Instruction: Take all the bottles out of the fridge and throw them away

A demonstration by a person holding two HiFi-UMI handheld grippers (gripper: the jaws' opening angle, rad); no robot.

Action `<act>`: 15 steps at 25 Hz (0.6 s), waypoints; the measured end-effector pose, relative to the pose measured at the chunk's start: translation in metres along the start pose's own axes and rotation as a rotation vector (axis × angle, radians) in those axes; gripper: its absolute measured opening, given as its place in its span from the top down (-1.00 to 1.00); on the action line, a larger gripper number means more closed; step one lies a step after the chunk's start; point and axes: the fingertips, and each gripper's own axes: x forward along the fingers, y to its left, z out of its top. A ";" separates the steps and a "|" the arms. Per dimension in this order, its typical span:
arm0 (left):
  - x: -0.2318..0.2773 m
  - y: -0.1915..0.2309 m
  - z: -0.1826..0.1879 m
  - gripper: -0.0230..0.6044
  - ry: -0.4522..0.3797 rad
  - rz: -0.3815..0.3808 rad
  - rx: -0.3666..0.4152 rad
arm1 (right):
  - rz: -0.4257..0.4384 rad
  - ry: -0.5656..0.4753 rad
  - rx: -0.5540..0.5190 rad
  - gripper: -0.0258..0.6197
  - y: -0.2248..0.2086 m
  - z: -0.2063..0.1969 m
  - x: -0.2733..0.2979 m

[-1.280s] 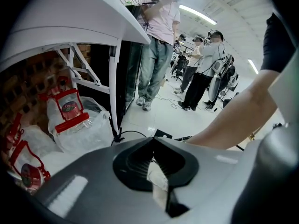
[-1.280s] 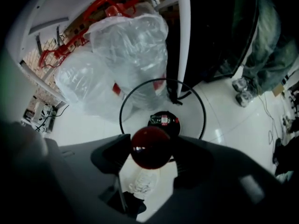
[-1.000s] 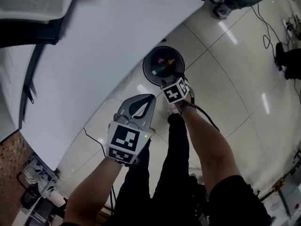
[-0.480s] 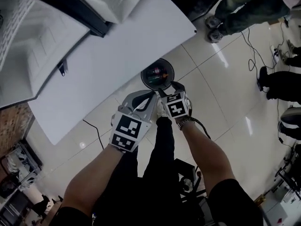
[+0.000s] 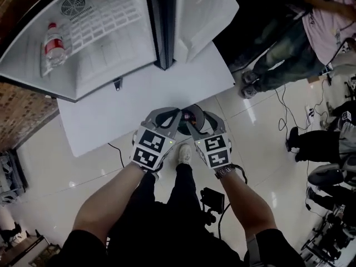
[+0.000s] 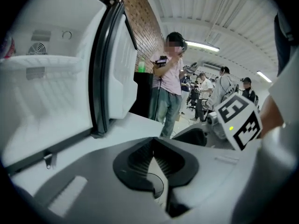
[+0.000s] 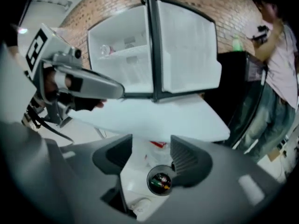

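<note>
A clear bottle with a red label [image 5: 54, 46] lies on the upper shelf of the open fridge [image 5: 105, 35]; it also shows small in the right gripper view [image 7: 106, 50]. My left gripper [image 5: 177, 114] is held low in front of me, its jaws shut and empty [image 6: 152, 143]. Beside it my right gripper [image 5: 199, 121] stands open over the round dark bin [image 5: 193, 112] on the floor. Between its jaws [image 7: 152, 148] I see the bin [image 7: 161, 181] with coloured things inside, plus a blurred clear shape with a red patch [image 7: 158, 145]. No pad presses on anything.
The fridge stands on a white slab [image 5: 139, 99] that juts over the floor near the bin. Its door [image 5: 200, 10] hangs open to the right. People [image 5: 311, 32] stand at the right, and cables [image 5: 281, 102] lie on the glossy tiles.
The head view has swung up from the floor, so the fridge interior and its bottle now show. The right gripper has drawn back from the bin and sits next to the left.
</note>
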 end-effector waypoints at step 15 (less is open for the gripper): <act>-0.172 0.128 0.053 0.92 -0.234 0.368 -0.078 | 0.213 -0.325 -0.344 0.12 0.153 0.264 -0.004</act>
